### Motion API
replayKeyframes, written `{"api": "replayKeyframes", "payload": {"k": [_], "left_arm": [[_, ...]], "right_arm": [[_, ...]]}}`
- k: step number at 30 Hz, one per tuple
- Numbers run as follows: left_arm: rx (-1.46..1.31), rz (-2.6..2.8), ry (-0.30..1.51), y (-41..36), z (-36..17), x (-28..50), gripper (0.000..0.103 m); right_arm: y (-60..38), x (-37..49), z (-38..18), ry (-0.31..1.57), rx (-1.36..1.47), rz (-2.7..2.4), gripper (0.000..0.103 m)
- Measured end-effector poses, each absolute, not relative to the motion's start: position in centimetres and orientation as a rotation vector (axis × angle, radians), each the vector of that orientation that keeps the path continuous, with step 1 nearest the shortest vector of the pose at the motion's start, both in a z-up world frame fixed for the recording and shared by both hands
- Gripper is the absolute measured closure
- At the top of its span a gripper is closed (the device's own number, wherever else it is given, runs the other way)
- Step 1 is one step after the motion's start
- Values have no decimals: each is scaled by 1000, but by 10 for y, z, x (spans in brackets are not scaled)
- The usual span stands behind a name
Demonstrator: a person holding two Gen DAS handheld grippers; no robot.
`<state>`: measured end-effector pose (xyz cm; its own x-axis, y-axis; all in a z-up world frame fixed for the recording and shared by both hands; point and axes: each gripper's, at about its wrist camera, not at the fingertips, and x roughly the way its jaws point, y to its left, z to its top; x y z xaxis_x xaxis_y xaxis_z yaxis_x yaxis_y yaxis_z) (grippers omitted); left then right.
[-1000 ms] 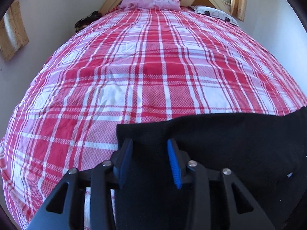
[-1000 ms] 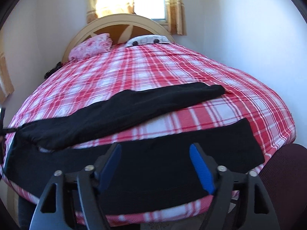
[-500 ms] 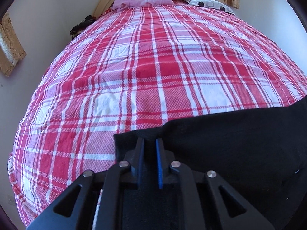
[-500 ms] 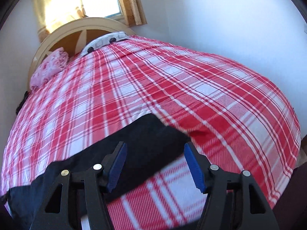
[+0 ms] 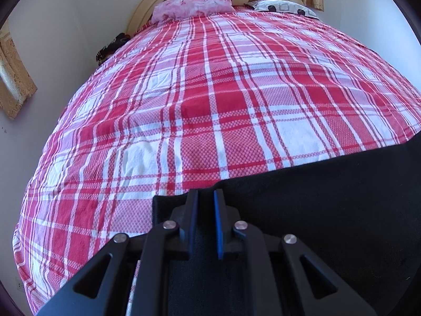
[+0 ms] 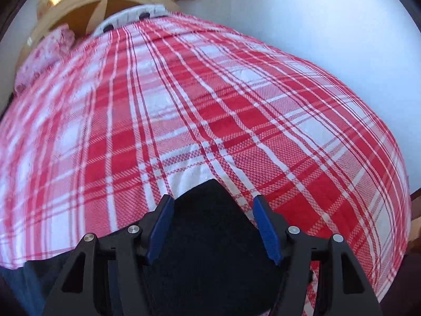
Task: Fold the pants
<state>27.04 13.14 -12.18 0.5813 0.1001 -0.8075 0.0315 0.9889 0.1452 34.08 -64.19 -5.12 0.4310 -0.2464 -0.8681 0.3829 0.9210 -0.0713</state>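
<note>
Pinching black pants (image 5: 329,210) on the bed (image 5: 210,100) with my left gripper (image 5: 205,205).

Near the foot of the bed, my left gripper has its blue pads almost pressed together on the edge of the pants, close to a corner of the dark cloth. My right gripper (image 6: 213,210) is spread wide, its two blue pads (image 6: 265,226) standing either side of a pointed end of the pants (image 6: 208,226) without squeezing it. The pants lie flat at the foot of the bed on the red and white plaid cover. At the head of the bed sit a pink pillow (image 5: 192,1) and a white patterned pillow (image 5: 284,8) against the curved headboard (image 6: 86,2).
</note>
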Motion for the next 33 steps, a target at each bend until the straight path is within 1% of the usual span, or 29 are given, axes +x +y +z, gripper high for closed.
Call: {"api": "replayKeyframes", "payload": {"k": [2,4,5,6,8,13,21,23,28,31,33], "left_arm": [[148,30,940,133,-122,270,90],[142,20,936,135,-121,270,91],[141,18,934,135,-120,270,92],[145,16,929,134,-119,269,92],[141,16,911,135,-113,266,95],[73,-9,809,144,-85,250,95],[-49,-56,628,162,-37,209,95],[-92,-74,583,169,-31,190,95],[-161,-137,490,182,-38,137,95],[-176,-179,448,186,-54,106,95],[-203,-199,467,190,-71,93,95]], "right_arm": [[-642,344,-57,1058,153,-399,40],[-640,345,-61,1058,146,-387,65],[-638,346,-61,1058,142,-370,83],[-635,345,-59,1053,136,-353,91],[-628,342,-52,1035,116,-338,94],[-625,320,-18,937,101,-301,94],[-640,246,53,719,149,-255,94],[-645,224,60,676,175,-244,94],[-666,152,58,594,259,-215,94],[-682,108,37,579,315,-207,94],[-692,83,16,587,355,-216,94]]}}
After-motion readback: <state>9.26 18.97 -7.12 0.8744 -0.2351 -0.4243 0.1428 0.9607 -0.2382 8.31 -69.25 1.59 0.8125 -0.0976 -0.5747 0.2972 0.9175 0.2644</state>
